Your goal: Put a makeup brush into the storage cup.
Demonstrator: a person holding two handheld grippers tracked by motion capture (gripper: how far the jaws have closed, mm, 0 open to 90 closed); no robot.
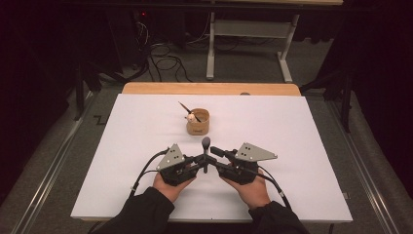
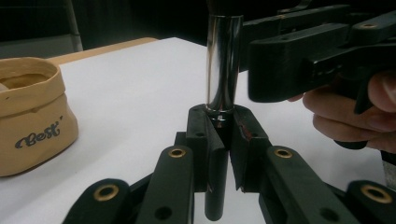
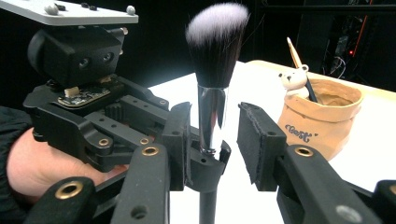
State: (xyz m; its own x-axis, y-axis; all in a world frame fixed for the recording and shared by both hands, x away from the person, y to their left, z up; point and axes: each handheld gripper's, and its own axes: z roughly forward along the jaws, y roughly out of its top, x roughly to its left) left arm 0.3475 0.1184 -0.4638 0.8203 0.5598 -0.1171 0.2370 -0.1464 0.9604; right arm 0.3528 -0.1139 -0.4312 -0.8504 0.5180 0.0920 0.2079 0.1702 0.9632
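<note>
On the white desk point(image 1: 292, 146), the left hand-held gripper point(image 2: 223, 126) clamps the light, slick-ferruled brush point(image 3: 212, 93) upright by its handle, the right hand-held gripper's point(image 3: 215, 140) jaws parted around it.

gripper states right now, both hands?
Left gripper: shut on the makeup brush, held upright at its handle.
Right gripper: open, jaws either side of the brush, pads clear of it.

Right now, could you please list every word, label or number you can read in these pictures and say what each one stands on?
"Best": dark script lettering on the side of the tan paper-bag pot, readable in both gripper views.
In the high view the same print is too small to read.
No other readable text; the makeup brush carries none.
</note>
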